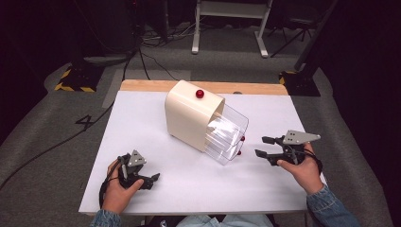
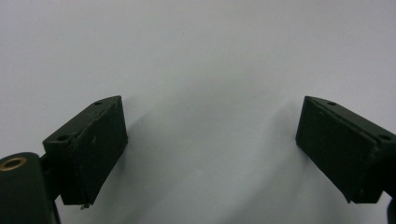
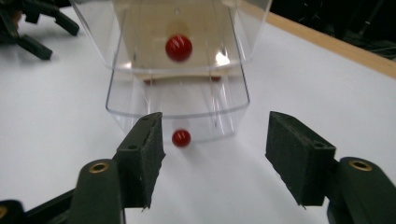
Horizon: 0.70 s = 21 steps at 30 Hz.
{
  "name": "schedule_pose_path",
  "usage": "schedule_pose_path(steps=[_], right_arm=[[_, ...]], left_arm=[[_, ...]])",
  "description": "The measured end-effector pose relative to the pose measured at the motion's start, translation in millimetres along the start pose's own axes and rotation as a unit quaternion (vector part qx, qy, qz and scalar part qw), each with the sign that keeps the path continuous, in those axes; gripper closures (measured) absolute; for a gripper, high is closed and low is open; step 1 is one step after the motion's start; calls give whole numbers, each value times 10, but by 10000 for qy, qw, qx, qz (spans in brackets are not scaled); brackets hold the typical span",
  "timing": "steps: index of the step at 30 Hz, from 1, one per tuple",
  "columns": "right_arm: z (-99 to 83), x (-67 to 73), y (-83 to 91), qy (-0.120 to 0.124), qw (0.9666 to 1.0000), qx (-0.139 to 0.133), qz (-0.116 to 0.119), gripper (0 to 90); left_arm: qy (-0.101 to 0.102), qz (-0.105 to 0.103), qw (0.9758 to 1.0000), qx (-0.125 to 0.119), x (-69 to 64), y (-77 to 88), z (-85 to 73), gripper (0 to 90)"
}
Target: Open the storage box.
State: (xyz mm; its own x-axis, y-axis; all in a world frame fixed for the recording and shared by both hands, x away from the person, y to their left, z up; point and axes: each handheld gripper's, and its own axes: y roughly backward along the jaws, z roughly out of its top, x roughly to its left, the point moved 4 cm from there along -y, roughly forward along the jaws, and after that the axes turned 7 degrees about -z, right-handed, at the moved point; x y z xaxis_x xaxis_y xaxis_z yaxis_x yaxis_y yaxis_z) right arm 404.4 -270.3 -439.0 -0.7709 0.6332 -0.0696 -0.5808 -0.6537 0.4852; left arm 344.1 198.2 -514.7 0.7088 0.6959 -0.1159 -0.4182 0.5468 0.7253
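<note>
1. Fingers of our right gripper (image 3: 212, 156) stood wide apart with nothing between them, pointed at the open clear end of the box.
2. Our left gripper (image 2: 210, 149) also had its fingers spread — bare white bench (image 2: 201, 56) lay between and beyond them.
3. From the high view, we held the left gripper (image 1: 135, 172) near the front-left of the bench (image 1: 142, 118) and the right gripper (image 1: 276, 149) at the right side, close to the box but not touching it.
4. We saw the cream box (image 1: 189, 116) lying mid-bench at an angle, its clear plastic drawer (image 1: 227, 135) pulled out toward the right gripper.
5. One red knob (image 1: 199, 93) sat on the box's upper face.
6. In the right gripper view, a red ball (image 3: 179, 47) showed through the clear plastic drawer (image 3: 177, 100), and a smaller red ball (image 3: 181, 137) sat low at the drawer's near edge — whether it rested on the bench or hung from the drawer, we could not tell.
</note>
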Motion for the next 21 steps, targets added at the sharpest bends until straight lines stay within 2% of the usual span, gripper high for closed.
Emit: schedule_pose_path(steps=[9,10,14,19,21], right_arm=[[-271,-2,85,-79,9987,502,-64,290],[-344,7,100,-189,9975,685,-59,254],[-429,10,117,-222,9962,835,-60,247],[-608,27,115,-116,9931,1165,-26,175],[-656,41,115,-38,9930,1176,-46,172]], left_arm=[[28,-7,10000,0,-3,-2,1,92],[27,-8,10000,-2,-2,-2,2,91],[34,-13,10000,-2,-2,-3,2,91],[22,-4,10000,-1,1,-2,3,91],[21,-5,10000,0,2,-2,4,91]])
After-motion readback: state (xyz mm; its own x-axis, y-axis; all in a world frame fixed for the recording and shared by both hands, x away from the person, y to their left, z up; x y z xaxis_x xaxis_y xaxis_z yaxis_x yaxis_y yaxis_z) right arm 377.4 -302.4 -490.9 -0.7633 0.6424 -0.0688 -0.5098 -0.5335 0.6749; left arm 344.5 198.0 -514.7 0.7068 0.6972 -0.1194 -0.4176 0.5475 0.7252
